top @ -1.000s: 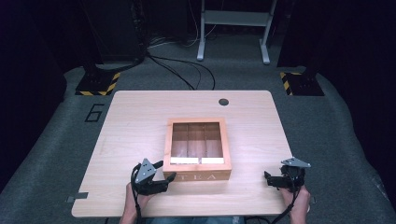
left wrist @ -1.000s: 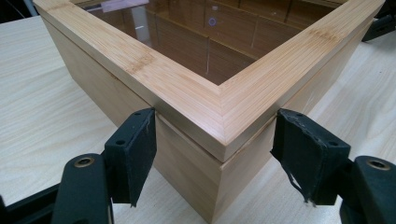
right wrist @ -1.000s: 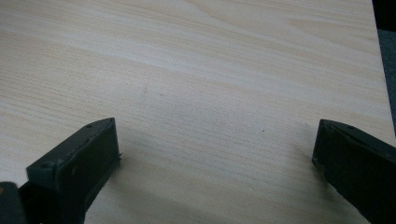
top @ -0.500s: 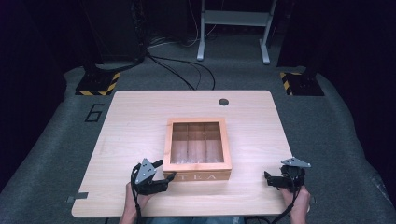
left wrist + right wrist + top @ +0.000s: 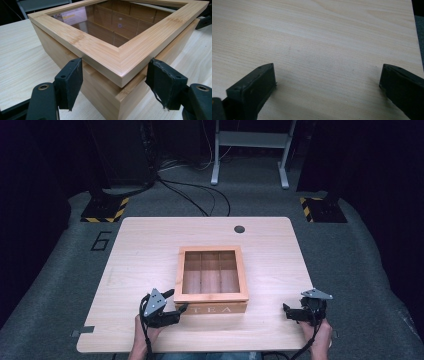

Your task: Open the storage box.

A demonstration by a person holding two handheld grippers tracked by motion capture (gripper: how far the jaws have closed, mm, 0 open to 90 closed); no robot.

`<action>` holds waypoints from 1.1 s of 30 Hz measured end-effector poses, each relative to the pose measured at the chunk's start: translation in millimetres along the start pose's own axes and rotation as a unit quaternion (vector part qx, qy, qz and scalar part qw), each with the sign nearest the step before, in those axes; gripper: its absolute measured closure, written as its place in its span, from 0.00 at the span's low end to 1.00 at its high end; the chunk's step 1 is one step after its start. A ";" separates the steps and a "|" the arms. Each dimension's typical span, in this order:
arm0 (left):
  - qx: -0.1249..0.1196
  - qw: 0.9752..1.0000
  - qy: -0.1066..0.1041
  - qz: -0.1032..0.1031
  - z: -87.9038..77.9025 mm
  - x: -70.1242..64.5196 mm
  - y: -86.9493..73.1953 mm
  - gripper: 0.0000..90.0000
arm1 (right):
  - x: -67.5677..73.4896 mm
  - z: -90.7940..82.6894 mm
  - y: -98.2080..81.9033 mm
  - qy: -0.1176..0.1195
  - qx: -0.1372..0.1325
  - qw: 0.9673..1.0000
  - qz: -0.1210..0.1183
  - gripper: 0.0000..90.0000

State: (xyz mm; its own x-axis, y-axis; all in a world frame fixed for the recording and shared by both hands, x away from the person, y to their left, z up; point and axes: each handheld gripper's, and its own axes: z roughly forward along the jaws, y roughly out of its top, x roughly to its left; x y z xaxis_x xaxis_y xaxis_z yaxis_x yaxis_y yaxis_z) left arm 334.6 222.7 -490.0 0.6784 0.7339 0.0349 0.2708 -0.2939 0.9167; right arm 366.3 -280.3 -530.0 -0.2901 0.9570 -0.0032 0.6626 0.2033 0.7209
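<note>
Left gripper (image 5: 113,83) wide open around tea box (image 5: 211,279) corner at 7 o'clock; right gripper (image 5: 295,312) open, empty; lid (image 5: 120,53) sits crooked, squeeze could slip off.

A light wooden tabletop (image 5: 150,250) with rounded corners stands on grey carpet. A wooden box (image 5: 211,280) with a glass-paned lid and "TEA" on its front sits on it, midway between the left and right edges, nearer the front edge — the lid skewed on the body. A small dark round cap (image 5: 239,228) lies near the back edge.
</note>
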 end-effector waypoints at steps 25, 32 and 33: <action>-0.014 0.999 0.042 0.000 2.6 -3.5 8.0 0.36 | 0.9 0.1 0.2 -0.001 0.000 1.000 0.003 0.00; -0.040 0.998 0.057 0.000 1.5 -3.6 14.8 0.38 | 0.9 0.2 0.2 -0.001 0.000 1.000 0.004 0.00; -0.047 0.997 0.060 0.001 1.7 -3.7 15.9 0.38 | 1.0 0.2 0.2 -0.001 0.000 1.000 0.004 0.00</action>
State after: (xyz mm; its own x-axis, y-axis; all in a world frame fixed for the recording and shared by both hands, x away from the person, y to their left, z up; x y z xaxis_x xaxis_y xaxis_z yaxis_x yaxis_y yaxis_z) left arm 337.6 214.3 -476.2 0.5913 0.8026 0.0793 0.1995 -0.2409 0.9498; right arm 366.2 -279.3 -530.0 -0.2835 0.9590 0.0017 0.6653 0.1954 0.7206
